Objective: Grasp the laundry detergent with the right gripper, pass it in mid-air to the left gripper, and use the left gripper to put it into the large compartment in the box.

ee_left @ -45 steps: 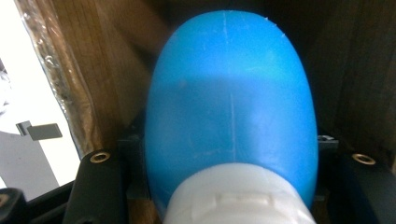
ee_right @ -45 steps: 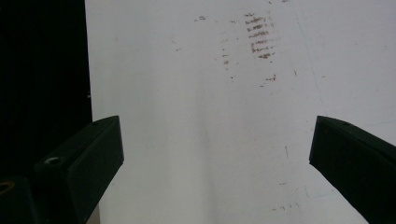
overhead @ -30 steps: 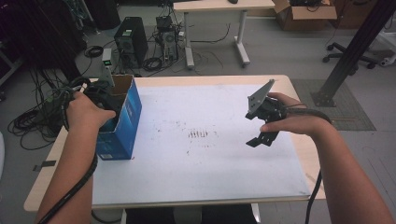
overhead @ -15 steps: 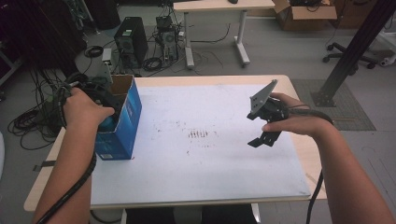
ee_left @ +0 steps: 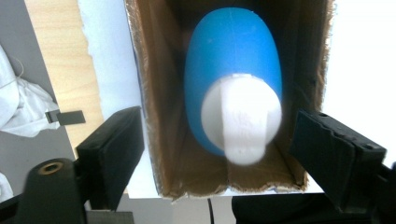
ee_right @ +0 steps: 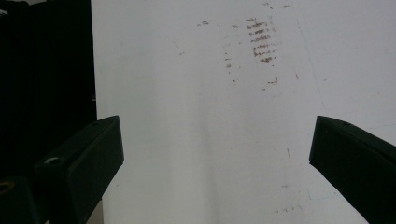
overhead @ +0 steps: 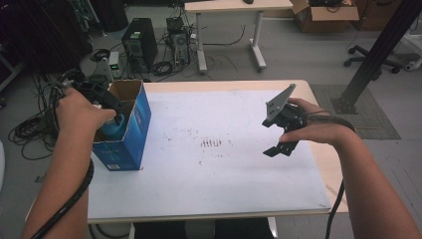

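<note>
blue bottle (ee_left: 232,70) w/ white cap (ee_left: 242,119), in box (overhead: 130,130): blue outside, plain brown cardboard inside. table (overhead: 209,189): white top w/ brownish smudge marks near mid, light wood edge. both grippers' jaws black; right gripper (overhead: 281,146) has grey plate.

One blue bottle (ee_left: 232,88), one blue box (overhead: 130,130), two grippers, one table (overhead: 209,194).
</note>
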Demonstrator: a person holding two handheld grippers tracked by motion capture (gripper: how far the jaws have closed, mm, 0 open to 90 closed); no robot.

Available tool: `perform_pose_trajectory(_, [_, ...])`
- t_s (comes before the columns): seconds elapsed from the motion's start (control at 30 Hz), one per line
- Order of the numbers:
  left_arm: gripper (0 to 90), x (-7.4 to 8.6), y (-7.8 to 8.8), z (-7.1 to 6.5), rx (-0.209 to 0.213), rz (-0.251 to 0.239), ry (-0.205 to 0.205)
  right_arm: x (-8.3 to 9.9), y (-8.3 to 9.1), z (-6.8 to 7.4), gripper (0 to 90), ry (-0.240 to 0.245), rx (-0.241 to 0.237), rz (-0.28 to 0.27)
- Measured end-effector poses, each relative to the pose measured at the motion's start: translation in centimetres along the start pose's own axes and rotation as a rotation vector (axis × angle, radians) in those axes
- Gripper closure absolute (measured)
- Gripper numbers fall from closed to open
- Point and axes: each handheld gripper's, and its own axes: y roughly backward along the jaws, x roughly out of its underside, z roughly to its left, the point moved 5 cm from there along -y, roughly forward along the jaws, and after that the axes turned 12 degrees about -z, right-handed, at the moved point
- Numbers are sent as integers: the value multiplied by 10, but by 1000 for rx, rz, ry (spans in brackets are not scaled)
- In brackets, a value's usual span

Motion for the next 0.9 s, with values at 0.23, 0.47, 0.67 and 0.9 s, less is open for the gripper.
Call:
perform_pose_trajectory(0.23, [88,0,8,-4,8,-14,-24,-2,2,2,28,-1,1,0])
perform_pose_trajectory(0.47, [45,0,17,-7,12,-32,-52,-2,4,2,28,-7,6,0])
perform_pose_trajectory(0.67, [2,1,24,-13,6,-26,-86,-3,4,3,27,-6,1,-2])
perform_pose_trajectory(0.9, [2,2,44,-34,13,-51,-181,-5,4,4,28,5,-2,-1])
